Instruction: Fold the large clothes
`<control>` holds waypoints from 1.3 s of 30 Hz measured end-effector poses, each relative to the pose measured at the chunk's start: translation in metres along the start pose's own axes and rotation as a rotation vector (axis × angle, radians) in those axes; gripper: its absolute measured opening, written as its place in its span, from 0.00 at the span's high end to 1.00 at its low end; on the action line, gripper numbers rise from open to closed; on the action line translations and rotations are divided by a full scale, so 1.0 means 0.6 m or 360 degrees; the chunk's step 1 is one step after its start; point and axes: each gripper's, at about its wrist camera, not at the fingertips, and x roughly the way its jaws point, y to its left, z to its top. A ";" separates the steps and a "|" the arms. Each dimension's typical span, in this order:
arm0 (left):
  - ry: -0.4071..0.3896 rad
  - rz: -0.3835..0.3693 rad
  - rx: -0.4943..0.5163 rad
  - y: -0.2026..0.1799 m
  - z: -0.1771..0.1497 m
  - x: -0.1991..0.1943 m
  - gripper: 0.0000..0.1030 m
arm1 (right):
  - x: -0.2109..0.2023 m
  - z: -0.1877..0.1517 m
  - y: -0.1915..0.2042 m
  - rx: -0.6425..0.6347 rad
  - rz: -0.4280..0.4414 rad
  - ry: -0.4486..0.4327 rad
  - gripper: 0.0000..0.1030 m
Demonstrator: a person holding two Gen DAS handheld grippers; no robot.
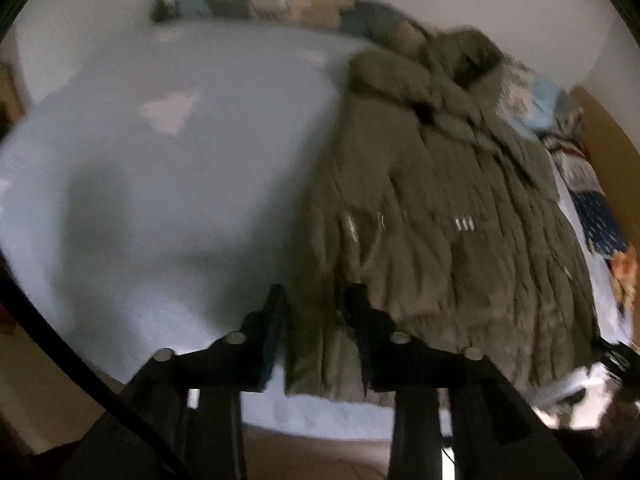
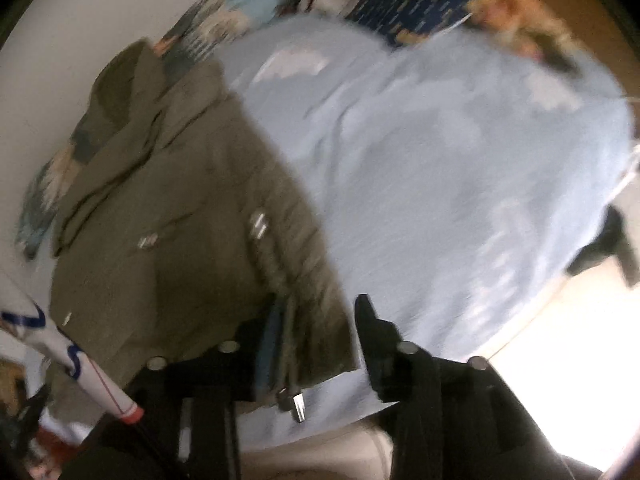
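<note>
Pale blue bed sheet (image 1: 160, 184), blurred olive coat (image 1: 440, 220), hem pinched by left tongs (image 1: 316, 300); right tongs (image 2: 320, 312) likewise

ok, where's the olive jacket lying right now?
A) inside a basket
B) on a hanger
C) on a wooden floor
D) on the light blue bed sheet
D: the olive jacket is spread flat on the light blue bed sheet, its hem toward both grippers.
</note>
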 end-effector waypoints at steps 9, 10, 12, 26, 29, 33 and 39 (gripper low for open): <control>-0.0179 0.0075 0.0321 -0.073 0.008 -0.004 0.58 | -0.022 -0.005 0.102 -0.0321 0.0186 -0.0168 0.58; -0.0162 0.0082 0.0376 -0.089 0.003 0.009 0.57 | -0.008 -0.011 0.117 -0.0361 0.0206 -0.0115 0.58; -0.0129 0.0100 0.0456 -0.111 -0.005 0.026 0.57 | 0.020 -0.028 0.152 -0.0456 0.0185 -0.0017 0.58; -0.0049 0.0193 0.0618 -0.186 -0.027 0.073 0.46 | 0.047 -0.058 0.196 -0.0574 0.0092 0.0048 0.56; -0.0179 0.0188 0.0665 -0.215 -0.015 0.048 0.46 | 0.020 -0.051 0.203 -0.0588 0.0132 -0.0087 0.56; -0.0283 0.0155 0.0667 -0.244 0.006 0.026 0.46 | 0.016 -0.052 0.220 -0.0614 0.0187 -0.0098 0.56; -0.0379 0.0163 0.0685 -0.270 0.012 0.013 0.46 | 0.019 -0.060 0.270 -0.0686 0.0243 -0.0076 0.54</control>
